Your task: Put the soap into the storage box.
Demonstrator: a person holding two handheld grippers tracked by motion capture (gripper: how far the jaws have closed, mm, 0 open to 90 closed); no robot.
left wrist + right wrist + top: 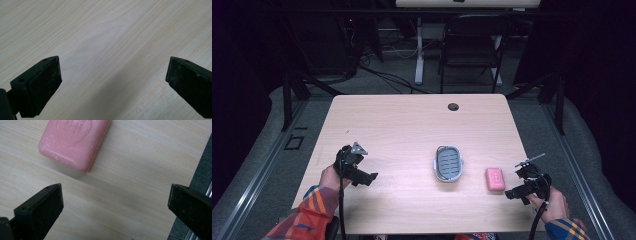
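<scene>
While embossed lettering on pink soap bar (75,142) stays unreadable | rounded, white-flecked, flat on table (402,125) | my right gripper (115,202) jaws apart, just beside | left gripper (112,80) jaws apart.

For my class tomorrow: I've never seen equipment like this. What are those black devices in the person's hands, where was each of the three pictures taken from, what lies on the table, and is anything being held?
There is no robot here. A person holds a hand-operated tool with two black jaws in each hand. The high view looks down from above the person's side of the wooden table: the left gripper is at its left, the right gripper at its right.

The other two pictures come from small cameras riding on the tools, looking along their own jaws. The left gripper view shows its open jaws over bare wood. The right gripper view shows open jaws just short of a pink bar of soap, near the table's edge.

On the table lie the soap and, to its left in the high view, a grey soap dish, apart from it and empty.

Nothing is held: both pairs of jaws stand wide open.
</scene>
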